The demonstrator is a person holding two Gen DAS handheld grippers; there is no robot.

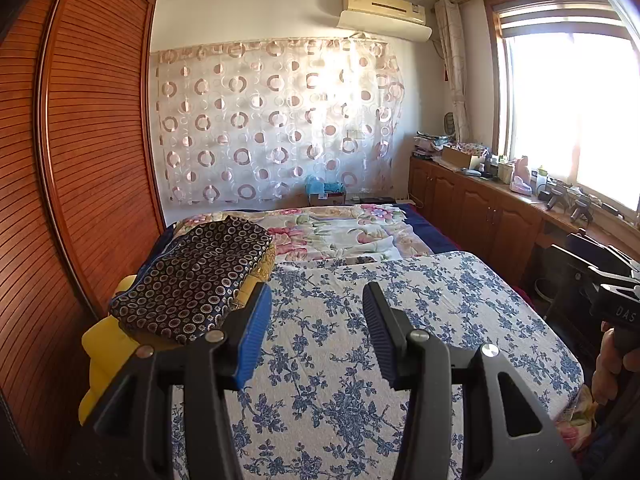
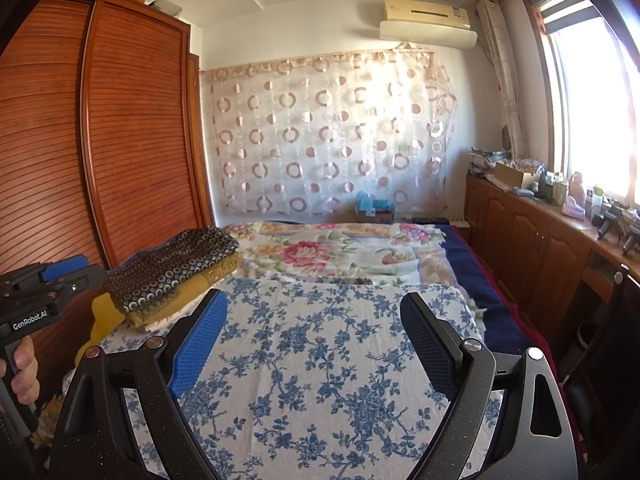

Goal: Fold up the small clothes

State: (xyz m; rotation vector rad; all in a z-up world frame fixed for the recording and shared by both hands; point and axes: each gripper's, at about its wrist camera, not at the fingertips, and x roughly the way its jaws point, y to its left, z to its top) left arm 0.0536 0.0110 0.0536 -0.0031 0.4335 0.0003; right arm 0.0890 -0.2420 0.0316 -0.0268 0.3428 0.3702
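A folded dark garment with ring pattern [image 1: 192, 276] lies on top of a mustard-yellow folded piece [image 1: 256, 272] at the left of the bed; the stack also shows in the right wrist view [image 2: 172, 268]. My left gripper [image 1: 316, 300] is open and empty, held above the blue-flowered white cloth [image 1: 380, 320], just right of the stack. My right gripper [image 2: 312, 312] is open and empty above the same cloth [image 2: 320, 340]. The left gripper's body [image 2: 44, 292] shows at the left edge of the right wrist view. The right gripper's body [image 1: 616, 296] shows at the right edge of the left wrist view.
A floral quilt [image 1: 340, 232] covers the far half of the bed. A slatted wooden wardrobe [image 1: 92, 140] stands close on the left. Low wooden cabinets [image 1: 480, 208] with clutter run under the window on the right. A yellow cloth [image 1: 104, 352] hangs at the bed's left edge.
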